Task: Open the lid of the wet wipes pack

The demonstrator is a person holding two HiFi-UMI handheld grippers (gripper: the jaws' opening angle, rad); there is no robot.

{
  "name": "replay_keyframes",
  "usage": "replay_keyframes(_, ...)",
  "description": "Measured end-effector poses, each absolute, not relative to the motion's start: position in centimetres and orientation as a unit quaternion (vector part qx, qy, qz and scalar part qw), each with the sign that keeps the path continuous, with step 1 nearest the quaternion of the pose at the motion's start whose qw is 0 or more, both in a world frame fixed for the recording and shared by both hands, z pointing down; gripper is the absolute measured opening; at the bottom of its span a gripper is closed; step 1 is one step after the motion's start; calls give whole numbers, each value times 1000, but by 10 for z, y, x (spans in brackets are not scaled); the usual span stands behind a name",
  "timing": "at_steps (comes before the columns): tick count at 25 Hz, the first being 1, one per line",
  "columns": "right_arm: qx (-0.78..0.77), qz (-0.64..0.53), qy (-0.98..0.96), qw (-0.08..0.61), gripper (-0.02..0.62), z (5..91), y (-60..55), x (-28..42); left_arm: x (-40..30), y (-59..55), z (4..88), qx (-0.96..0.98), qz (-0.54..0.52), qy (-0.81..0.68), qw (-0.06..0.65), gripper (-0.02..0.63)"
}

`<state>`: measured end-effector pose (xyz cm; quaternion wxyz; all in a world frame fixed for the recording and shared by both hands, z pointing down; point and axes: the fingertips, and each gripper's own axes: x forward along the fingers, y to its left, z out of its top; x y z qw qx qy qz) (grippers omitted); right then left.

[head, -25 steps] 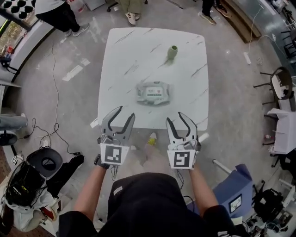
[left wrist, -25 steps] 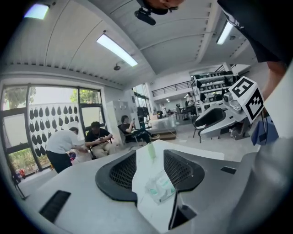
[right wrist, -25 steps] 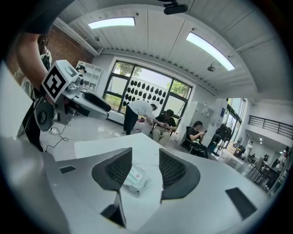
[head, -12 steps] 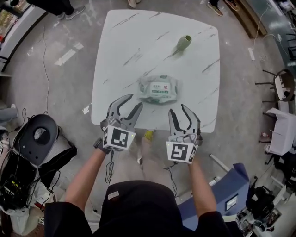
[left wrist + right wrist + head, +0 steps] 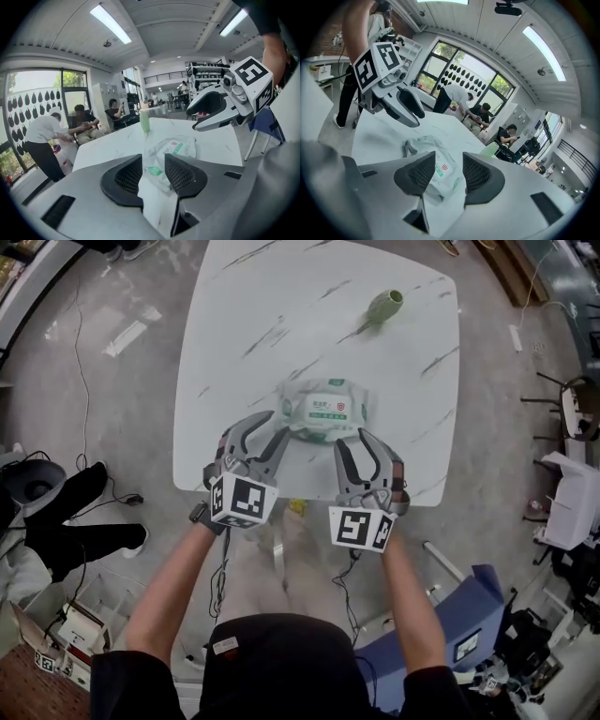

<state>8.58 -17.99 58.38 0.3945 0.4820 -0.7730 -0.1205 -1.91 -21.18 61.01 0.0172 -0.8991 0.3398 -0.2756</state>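
The wet wipes pack (image 5: pixel 323 410), white with green print, lies flat near the front of the white marble table (image 5: pixel 234 352). My left gripper (image 5: pixel 262 430) hangs open just short of the pack's near left corner. Its jaws have just been closing, and nothing is gripped between them. My right gripper (image 5: pixel 364 439) is open by the pack's near right edge. In the left gripper view the pack (image 5: pixel 171 150) shows through the gap of the left gripper (image 5: pixel 152 173). In the right gripper view the pack (image 5: pixel 433 164) lies just beyond the right gripper (image 5: pixel 449 176).
A small green bottle (image 5: pixel 385 306) stands at the table's far right. A blue chair (image 5: pixel 478 615) is at the lower right, and cables and bags lie on the floor to the left. People sit at another table (image 5: pixel 89 124) beyond.
Both grippers have moved forward and down from in front of the table edge to the near side of the pack. The left jaws have narrowed a little.
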Motion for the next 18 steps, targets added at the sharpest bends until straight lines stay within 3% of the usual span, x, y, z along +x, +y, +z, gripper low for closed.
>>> replay_keyframes(3,467,-129,-773,410,181,598,-185,82,-14,-216,617,-901,-271,339,16,109)
replay_keyframes(18,385,-189,-753,498,183,657,-201,70,1,-225,664,-896,-315,312,-14,104)
